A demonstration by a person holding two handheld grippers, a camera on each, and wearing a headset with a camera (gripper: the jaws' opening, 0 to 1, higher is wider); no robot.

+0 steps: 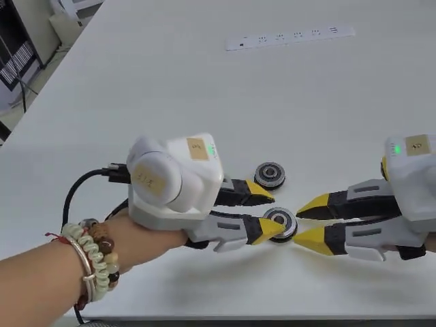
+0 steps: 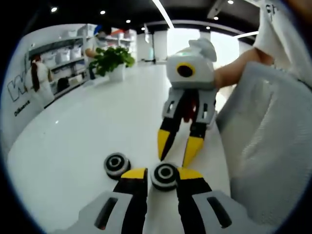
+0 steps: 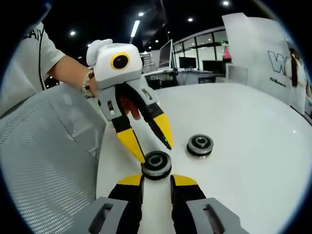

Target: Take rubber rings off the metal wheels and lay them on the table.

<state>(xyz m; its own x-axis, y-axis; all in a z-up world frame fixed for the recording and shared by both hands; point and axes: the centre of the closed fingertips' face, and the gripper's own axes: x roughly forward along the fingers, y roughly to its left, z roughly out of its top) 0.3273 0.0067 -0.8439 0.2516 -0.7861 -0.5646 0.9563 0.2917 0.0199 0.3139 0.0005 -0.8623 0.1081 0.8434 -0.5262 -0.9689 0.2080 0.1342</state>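
a wheel (image 1: 281,222) is flanked by the parted left claw (image 1: 277,214); the right claw (image 1: 296,224), also parted, is pointed at it; a second wheel (image 1: 270,174) is seen beside the left claw.

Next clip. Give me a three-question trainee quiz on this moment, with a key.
1. How many metal wheels lie on the table?
2. True or false: the right gripper is shut on a loose rubber ring.
3. Which thing do the fingers of the left gripper straddle? A. the nearer wheel B. the farther wheel C. the power strip
Key: 1. Two. 2. False: its fingers are apart, pointing at the nearer wheel. 3. A.
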